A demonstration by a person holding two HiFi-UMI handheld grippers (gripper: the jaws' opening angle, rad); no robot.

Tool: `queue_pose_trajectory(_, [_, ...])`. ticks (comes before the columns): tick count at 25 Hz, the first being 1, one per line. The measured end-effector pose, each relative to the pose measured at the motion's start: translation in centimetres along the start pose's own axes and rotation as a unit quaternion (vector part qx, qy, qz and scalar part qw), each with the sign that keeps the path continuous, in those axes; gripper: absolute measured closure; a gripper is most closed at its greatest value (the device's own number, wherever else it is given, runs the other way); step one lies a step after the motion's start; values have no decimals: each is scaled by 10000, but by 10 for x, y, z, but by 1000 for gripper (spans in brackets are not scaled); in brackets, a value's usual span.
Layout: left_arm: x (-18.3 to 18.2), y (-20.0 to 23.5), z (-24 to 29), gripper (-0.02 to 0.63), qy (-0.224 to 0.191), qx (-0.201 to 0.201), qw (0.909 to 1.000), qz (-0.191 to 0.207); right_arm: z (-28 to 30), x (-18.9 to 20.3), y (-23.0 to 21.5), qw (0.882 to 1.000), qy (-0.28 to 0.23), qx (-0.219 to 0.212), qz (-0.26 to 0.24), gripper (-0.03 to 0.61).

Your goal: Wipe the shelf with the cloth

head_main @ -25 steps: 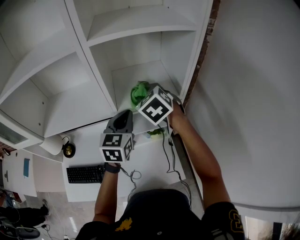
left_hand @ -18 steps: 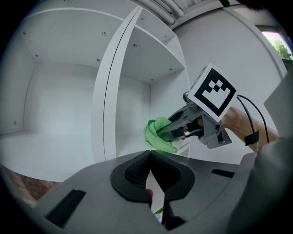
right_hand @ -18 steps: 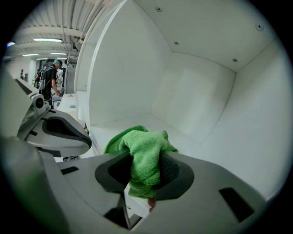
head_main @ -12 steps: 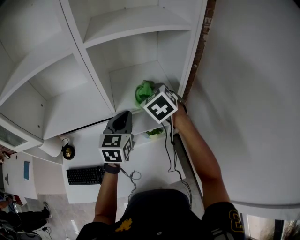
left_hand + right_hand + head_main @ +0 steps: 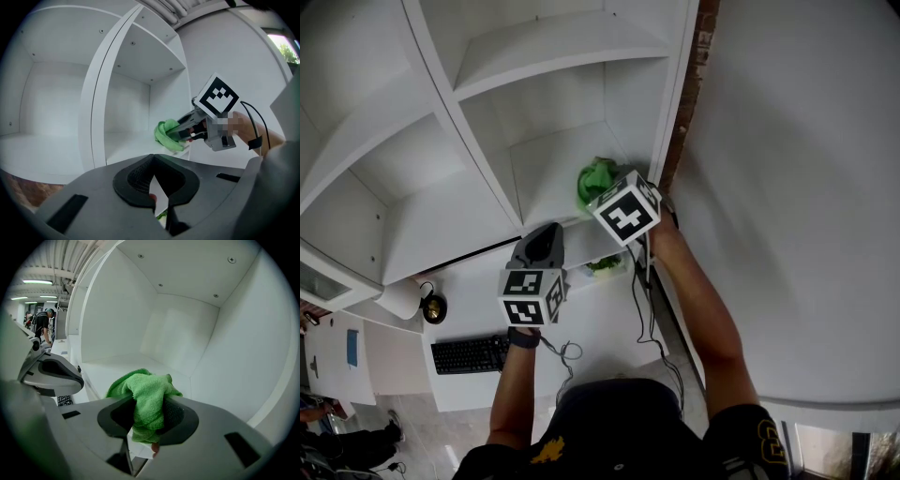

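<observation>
Clamping the bunched green cloth [image 5: 146, 392], the right tongs [image 5: 146, 420] hold it on the shelf [image 5: 546, 176] for wiping; left tongs [image 5: 159, 197] hang closed, empty.

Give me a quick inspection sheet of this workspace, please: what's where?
Surface: white shelf, looks clean.
Job's things: green cloth, bunched, at the shelf's right side.
Clutter: black keyboard on the desk below.
Grippers: right gripper shut on the cloth; left gripper shut, empty, short of the shelf.
Cables: black cable hanging from the right gripper.
Surroundings: white wall right of the shelving; a person far off.
</observation>
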State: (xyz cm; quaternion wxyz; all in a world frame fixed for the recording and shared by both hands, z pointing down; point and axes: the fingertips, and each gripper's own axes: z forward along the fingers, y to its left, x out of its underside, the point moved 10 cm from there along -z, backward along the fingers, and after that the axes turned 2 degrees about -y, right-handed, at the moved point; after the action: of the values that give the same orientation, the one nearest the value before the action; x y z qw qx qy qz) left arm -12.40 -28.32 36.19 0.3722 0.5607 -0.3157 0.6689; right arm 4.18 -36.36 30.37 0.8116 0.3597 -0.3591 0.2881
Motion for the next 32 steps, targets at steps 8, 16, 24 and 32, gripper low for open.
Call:
queue_pose_trajectory(8, [1, -6, 5, 597, 26, 88, 10000, 6, -7, 10, -10, 9995, 16, 281, 134, 462])
queue_pose_trajectory(16, [1, -8, 6, 597, 40, 144, 9999, 13, -13, 16, -10, 9967, 66, 731, 348, 462])
queue_pose_trajectory(24, [2, -9, 7, 597, 31, 186, 9998, -5, -19, 23, -7, 9904, 16, 1167, 743, 462])
queue_pose_trajectory(32, [2, -10, 1, 597, -1, 131, 9999, -36, -29, 35, -6, 9855, -304, 1364, 966, 462])
